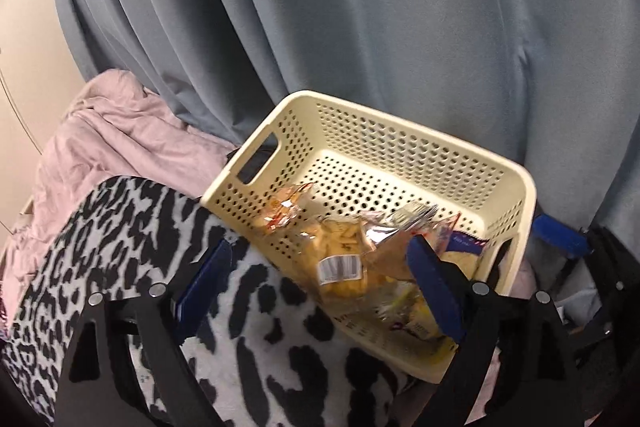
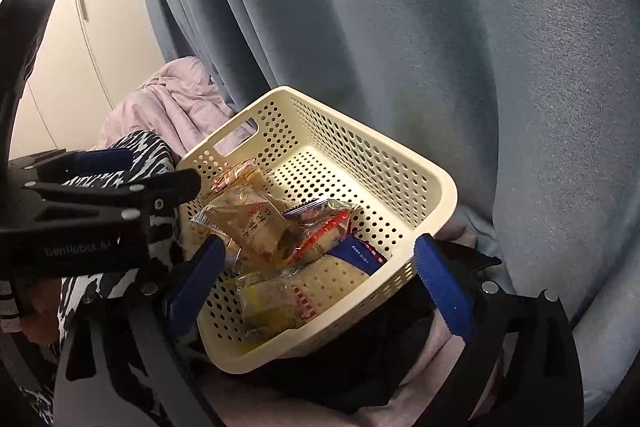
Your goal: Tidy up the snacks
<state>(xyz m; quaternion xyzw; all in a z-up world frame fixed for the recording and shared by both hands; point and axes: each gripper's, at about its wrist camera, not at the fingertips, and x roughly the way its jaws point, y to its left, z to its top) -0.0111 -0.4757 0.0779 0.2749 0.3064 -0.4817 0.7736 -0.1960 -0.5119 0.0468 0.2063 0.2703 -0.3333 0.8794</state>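
Observation:
A cream perforated basket [image 1: 400, 123] [image 2: 436, 187] rests tilted on bedding and holds several wrapped snacks. In the left wrist view a clear bag of yellow snacks [image 1: 344, 259] lies at the basket's near rim. My left gripper [image 1: 320, 259] is open, one finger over the zebra blanket, the other inside the basket beside that bag. In the right wrist view a tan snack pack [image 2: 256, 227], a red-trimmed pack [image 2: 320, 239] and a pale pack [image 2: 276, 303] lie in the basket. My right gripper [image 2: 320, 267] is open and spans the basket's near corner. The left gripper body [image 2: 100, 211] shows at left.
A black-and-white zebra-print blanket [image 1: 132, 251] lies left of the basket. Pink bedding [image 1: 120, 139] is bunched behind it. A blue-grey curtain [image 1: 360, 7] hangs close behind the basket. Dark cloth [image 2: 340, 367] lies under the basket's front.

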